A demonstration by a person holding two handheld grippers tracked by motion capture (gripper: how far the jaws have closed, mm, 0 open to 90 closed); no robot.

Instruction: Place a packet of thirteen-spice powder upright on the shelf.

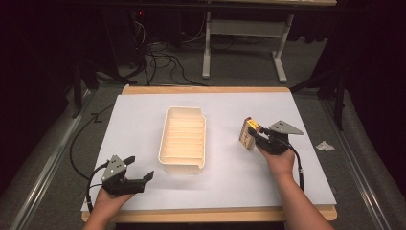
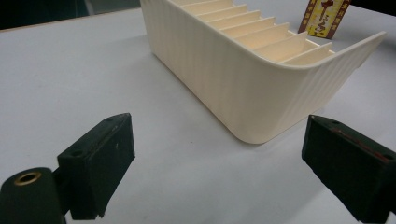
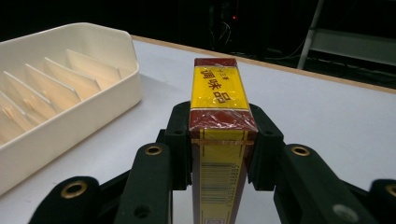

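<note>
**Clerk:** Dark room behind; grey carpet, loose cables, a white metal frame at the back. Work surface: wooden table (image 1: 206, 89) under a matte white sheet (image 1: 143, 120). Items, left to right?

**Checker:** Item one, left gripper (image 1: 142, 168), black plastic, grey three-cornered plate on top, held near the table's near-left corner. Jaws stand wide apart with only bare sheet between them; blocky, flat-faced pads.

**Clerk:** Item two?

**Checker:** Cream plastic tray (image 1: 165, 143), oblong with clipped corners, finely ribbed outer wall, thin cross dividers forming narrow slots. Sits mid-sheet, apart from both grippers.

**Clerk:** Item three?

**Checker:** Small box (image 1: 248, 133), rectangular, glossy film wrap, dark red ends, yellow panel with red characters, barcode on one narrow side. Lifted off the sheet, tilted, right of the tray.

**Clerk:** Item four?

**Checker:** Right gripper (image 1: 253, 132), same build. Pads clamp the box's two broad faces.
</note>
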